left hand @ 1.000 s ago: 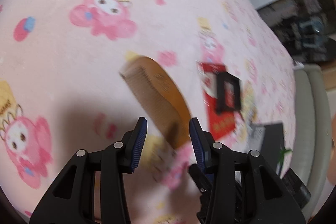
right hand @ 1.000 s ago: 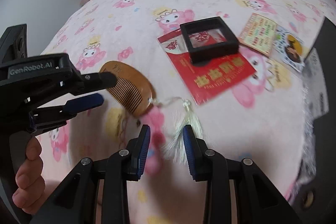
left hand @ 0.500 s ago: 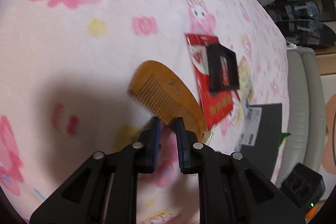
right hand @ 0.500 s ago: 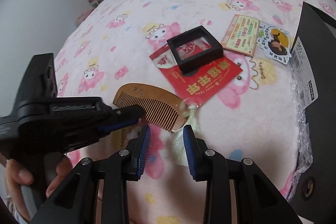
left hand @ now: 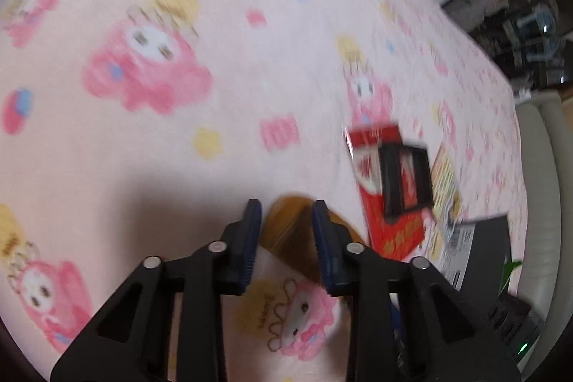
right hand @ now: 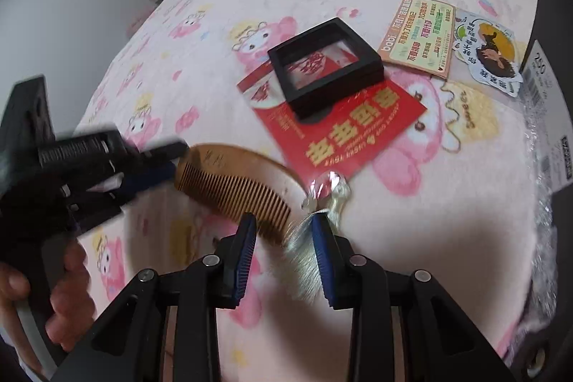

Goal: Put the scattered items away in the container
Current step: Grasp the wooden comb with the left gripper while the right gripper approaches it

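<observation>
A wooden comb [right hand: 232,181] with a pale tassel [right hand: 308,249] lies on the pink cartoon blanket [right hand: 447,221]. My left gripper [left hand: 285,221] is open, and the comb's [left hand: 288,228] left end sits between its fingers; whether they touch it is blurred. The same gripper [right hand: 175,158] shows at the left of the right wrist view. My right gripper [right hand: 284,235] is open over the comb's other end, with the tassel lying between its fingers. A dark box [right hand: 551,6] with a barcode label stands at the right edge.
A red envelope [right hand: 351,145] lies past the comb with a black square frame case [right hand: 336,92] on top. A printed card [right hand: 419,34] and a round sticker [right hand: 490,49] lie further right. A hand [right hand: 68,303] holds the left gripper's handle. Pale cushions [left hand: 537,203] border the bed.
The left gripper's fingers, narrow half a second ago, have spread and now straddle the comb's end. The right gripper moved closer, bringing the tassel between its fingers.
</observation>
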Action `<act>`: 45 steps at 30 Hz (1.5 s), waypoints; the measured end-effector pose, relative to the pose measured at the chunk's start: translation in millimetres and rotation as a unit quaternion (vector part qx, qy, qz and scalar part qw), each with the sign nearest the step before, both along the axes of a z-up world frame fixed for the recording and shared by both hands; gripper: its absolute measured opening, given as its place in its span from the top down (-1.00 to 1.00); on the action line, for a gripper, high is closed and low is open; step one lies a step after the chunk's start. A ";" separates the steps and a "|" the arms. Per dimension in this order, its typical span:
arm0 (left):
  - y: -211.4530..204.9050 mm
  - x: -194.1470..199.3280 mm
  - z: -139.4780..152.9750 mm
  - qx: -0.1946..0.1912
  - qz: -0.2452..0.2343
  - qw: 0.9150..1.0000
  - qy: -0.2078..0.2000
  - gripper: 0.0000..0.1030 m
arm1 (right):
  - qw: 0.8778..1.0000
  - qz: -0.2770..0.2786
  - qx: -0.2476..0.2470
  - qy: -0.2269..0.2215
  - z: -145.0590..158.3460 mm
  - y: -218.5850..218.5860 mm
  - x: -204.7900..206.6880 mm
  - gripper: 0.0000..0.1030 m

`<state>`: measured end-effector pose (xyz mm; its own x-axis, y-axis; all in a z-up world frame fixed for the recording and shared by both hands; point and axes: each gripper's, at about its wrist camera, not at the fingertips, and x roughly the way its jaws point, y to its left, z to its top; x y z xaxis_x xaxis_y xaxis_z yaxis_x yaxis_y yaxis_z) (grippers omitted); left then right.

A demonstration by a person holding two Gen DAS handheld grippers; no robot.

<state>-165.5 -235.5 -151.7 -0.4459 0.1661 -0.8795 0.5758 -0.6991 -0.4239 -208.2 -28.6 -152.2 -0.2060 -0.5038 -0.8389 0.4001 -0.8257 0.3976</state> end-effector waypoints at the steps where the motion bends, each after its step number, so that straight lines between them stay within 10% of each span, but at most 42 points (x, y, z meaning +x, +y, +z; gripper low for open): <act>1: 1.2 1.7 0.0 -0.008 -0.007 1.000 -0.004 0.49 | 1.000 -0.001 -0.005 0.000 -0.3 0.6 -1.3 0.42; 9: 16.2 15.8 -4.9 0.039 -0.038 0.998 -0.009 0.49 | 1.000 -0.006 -0.017 0.013 16.5 26.9 13.4 0.40; 38: 26.6 5.4 -8.8 0.024 -0.062 0.998 -0.013 0.49 | 1.000 -0.007 -0.012 0.001 7.3 28.3 8.1 0.34; 45: 48.5 10.2 -13.1 0.120 -0.114 0.986 0.001 0.49 | 1.000 0.007 -0.016 0.010 33.7 44.2 31.0 0.34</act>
<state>-155.3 -186.9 -164.8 -0.3738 0.4662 -0.8018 0.4139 -0.6898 -0.5940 -177.2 15.6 -118.5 -0.2146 -0.5327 -0.8187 0.4194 -0.8072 0.4153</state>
